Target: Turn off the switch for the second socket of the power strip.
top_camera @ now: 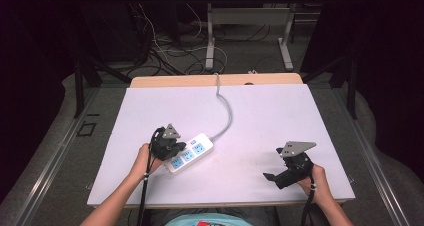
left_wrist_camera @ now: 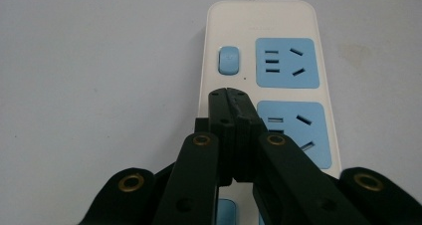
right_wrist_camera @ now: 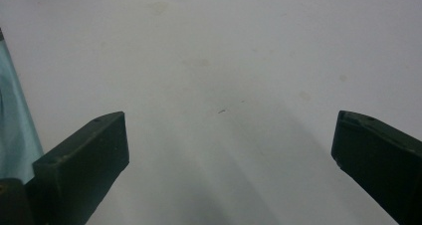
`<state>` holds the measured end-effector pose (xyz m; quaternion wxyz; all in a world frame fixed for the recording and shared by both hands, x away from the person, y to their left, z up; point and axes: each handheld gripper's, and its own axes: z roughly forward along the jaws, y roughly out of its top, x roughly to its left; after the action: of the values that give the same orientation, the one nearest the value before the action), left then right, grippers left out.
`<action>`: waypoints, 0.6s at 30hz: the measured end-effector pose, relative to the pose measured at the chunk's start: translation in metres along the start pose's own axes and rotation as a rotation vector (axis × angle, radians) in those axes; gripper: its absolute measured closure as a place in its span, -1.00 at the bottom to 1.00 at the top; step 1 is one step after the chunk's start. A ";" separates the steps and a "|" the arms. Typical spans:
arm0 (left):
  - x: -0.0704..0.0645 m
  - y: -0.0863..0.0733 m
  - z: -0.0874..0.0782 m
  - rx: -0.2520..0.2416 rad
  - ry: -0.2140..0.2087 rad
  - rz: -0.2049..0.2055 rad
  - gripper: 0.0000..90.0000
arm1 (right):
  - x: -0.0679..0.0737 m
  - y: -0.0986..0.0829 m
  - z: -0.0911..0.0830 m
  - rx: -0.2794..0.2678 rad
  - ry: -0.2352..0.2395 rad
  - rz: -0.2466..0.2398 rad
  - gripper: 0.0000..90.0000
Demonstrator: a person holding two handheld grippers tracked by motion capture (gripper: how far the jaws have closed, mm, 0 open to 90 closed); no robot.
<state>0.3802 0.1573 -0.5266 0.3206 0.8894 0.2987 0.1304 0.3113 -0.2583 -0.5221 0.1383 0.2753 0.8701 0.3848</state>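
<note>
The left gripper (left_wrist_camera: 228,93) is held with its jaws pressed together, empty, over the white power strip (left_wrist_camera: 263,21). Just beyond the tips the blue switch (left_wrist_camera: 229,59) is seen, with blue sockets (left_wrist_camera: 286,63) to the right. No lettering can be read. The right gripper (right_wrist_camera: 226,135) is held with jaws wide apart above bare table (right_wrist_camera: 224,60), well apart from the strip.
</note>
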 end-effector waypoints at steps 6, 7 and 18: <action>0.000 0.000 0.000 -0.001 0.001 0.001 1.00 | 0.000 0.000 0.000 0.001 0.001 -0.003 -0.98; 0.000 0.000 0.000 0.000 0.001 0.002 1.00 | 0.000 0.000 0.000 0.000 0.001 -0.003 -0.98; 0.000 -0.001 0.001 -0.012 -0.002 -0.012 1.00 | 0.000 0.000 0.001 -0.001 0.001 -0.005 -0.98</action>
<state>0.3808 0.1574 -0.5280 0.3269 0.8857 0.3031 0.1295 0.3117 -0.2578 -0.5225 0.1389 0.2727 0.8706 0.3852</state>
